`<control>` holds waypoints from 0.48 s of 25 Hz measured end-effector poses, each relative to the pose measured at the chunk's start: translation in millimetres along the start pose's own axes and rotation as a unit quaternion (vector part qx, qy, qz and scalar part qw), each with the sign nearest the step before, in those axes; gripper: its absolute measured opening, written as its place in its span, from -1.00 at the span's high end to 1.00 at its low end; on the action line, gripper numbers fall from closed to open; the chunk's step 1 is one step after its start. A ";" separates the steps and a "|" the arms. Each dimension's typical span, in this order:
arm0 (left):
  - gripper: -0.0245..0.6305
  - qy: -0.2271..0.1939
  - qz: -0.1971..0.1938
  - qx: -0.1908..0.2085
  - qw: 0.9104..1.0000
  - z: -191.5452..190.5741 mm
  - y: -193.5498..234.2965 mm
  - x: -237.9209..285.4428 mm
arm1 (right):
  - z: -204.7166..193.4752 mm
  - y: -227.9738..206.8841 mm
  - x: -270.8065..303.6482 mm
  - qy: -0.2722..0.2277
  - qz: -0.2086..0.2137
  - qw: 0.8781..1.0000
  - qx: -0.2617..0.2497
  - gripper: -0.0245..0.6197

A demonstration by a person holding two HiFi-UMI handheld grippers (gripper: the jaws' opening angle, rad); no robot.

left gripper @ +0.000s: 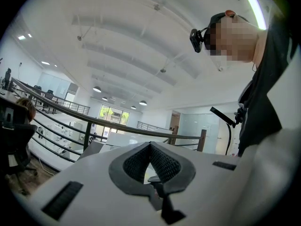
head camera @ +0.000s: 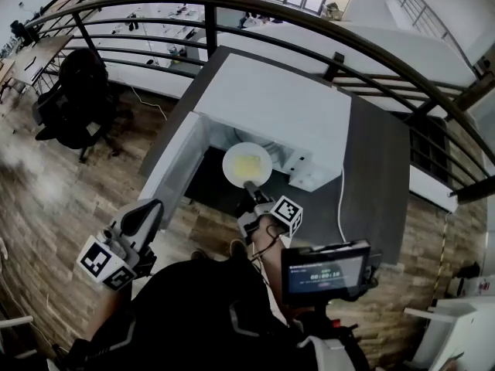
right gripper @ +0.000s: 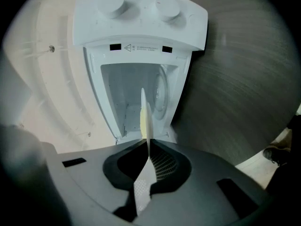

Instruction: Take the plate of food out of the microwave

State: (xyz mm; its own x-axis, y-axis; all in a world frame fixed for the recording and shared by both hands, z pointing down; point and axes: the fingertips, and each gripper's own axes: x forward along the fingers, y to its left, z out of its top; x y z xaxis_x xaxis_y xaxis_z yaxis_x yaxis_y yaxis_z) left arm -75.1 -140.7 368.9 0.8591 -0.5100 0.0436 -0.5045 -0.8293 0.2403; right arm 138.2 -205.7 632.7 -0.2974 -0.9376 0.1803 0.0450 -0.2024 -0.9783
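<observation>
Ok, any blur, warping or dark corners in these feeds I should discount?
Head view: fisheye bows the railing; plate sharp, evenly lit. Right gripper view: dark corners, plate edge blurred near the right gripper, microwave clear. Left gripper view: ceiling bright, corners dark.

Right hand-held gripper (head camera: 251,185) pinches plate (head camera: 247,163) rim, seemingly just outside open microwave (head camera: 271,107); left hand-held gripper (head camera: 145,216) well apart.

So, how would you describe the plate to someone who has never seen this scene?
Find the dark table by the curved railing; on it stands a white microwave with its door swung open. In front of its opening the right gripper pinches the plate by its rim: round, white, pale yellow food on it, the only dish there.
</observation>
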 end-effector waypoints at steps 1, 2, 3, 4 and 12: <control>0.92 -0.001 -0.004 -0.001 1.000 -0.9 0.6 0.6 | -3.1 2.5 -3.4 0.004 0.003 1.000 -0.002 0.88; 0.92 0.000 -0.009 -0.001 1.000 -2.2 1.1 1.1 | -6.1 5.5 -7.5 0.007 0.006 1.000 -0.004 0.88; 0.92 0.001 -0.014 -0.002 1.000 -3.6 1.4 2.0 | -8.8 9.1 -12.3 0.008 0.009 1.000 -0.006 0.88; 0.92 0.001 -0.020 -0.004 1.000 -4.6 1.5 3.3 | -11.2 12.8 -17.1 0.009 0.011 1.000 -0.008 0.88; 0.92 0.001 -0.063 -0.006 0.998 -8.1 -4.3 8.9 | -37.2 39.4 -55.3 0.015 0.037 0.999 -0.011 0.88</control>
State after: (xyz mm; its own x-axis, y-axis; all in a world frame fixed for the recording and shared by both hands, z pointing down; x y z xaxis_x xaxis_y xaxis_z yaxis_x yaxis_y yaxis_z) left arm -64.6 -139.8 376.1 0.9157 -0.4016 0.0133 -0.3914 -0.8838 0.2564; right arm 121.0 -151.2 580.3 -0.3217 -0.9410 0.1054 0.0476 -0.1273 -0.9907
